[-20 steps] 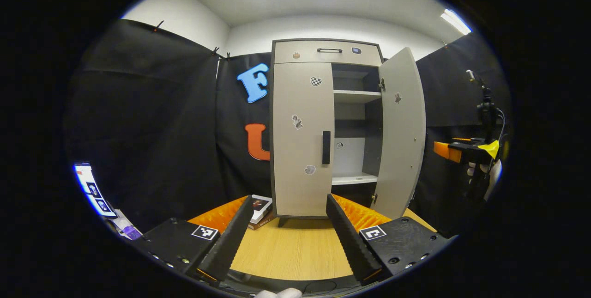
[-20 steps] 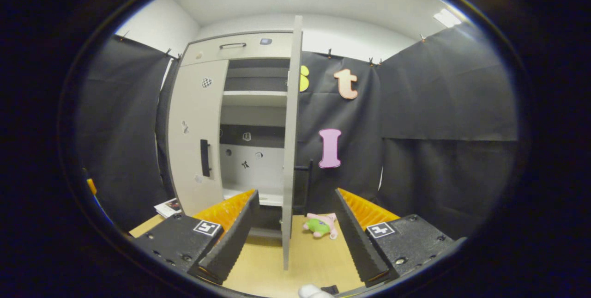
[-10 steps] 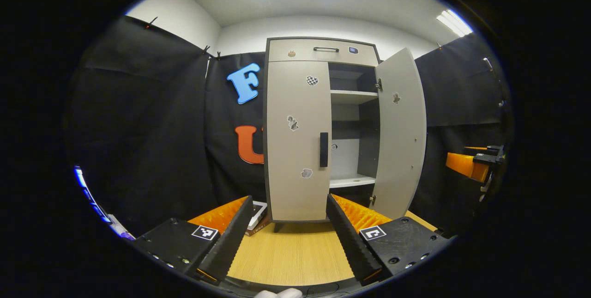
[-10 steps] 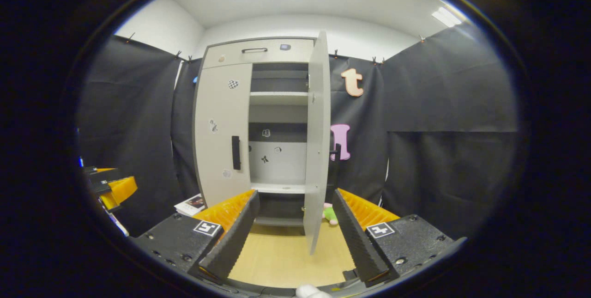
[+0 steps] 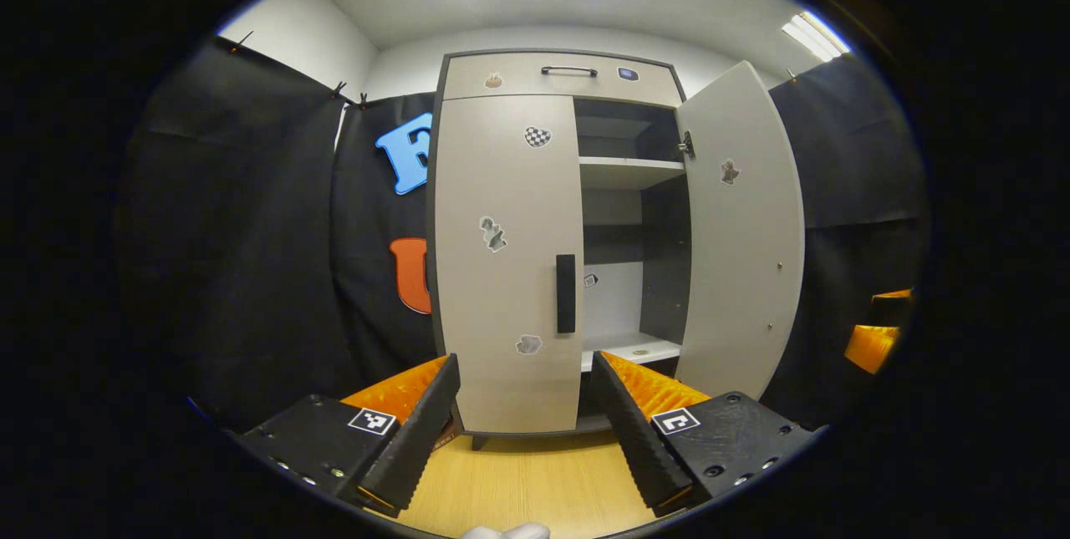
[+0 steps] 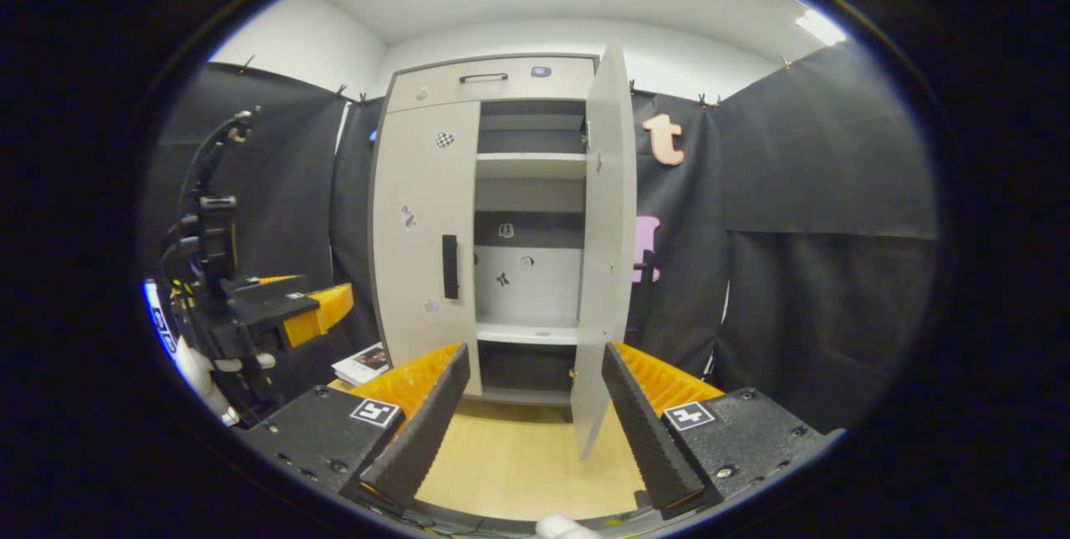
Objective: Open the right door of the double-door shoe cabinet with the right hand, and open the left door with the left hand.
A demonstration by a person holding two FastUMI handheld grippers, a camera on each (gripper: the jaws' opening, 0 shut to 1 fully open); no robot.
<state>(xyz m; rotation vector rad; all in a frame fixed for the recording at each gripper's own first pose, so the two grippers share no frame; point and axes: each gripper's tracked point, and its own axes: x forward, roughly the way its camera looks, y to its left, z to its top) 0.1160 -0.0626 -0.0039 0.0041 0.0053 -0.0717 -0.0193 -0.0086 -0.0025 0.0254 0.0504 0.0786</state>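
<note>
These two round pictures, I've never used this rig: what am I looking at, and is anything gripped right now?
Each picture comes from a camera riding on a handheld two-finger gripper, looking forward along its fingers. In the left gripper view, the left gripper sits at the bottom, open and holding nothing, facing the shoe cabinet. The left door is closed, with its dark handle near the inner edge. The right door is swung open, showing bare shelves. In the right gripper view, the right gripper is also open and empty, and the left gripper appears off to the side. The cabinet stands on a wooden table.
</note>
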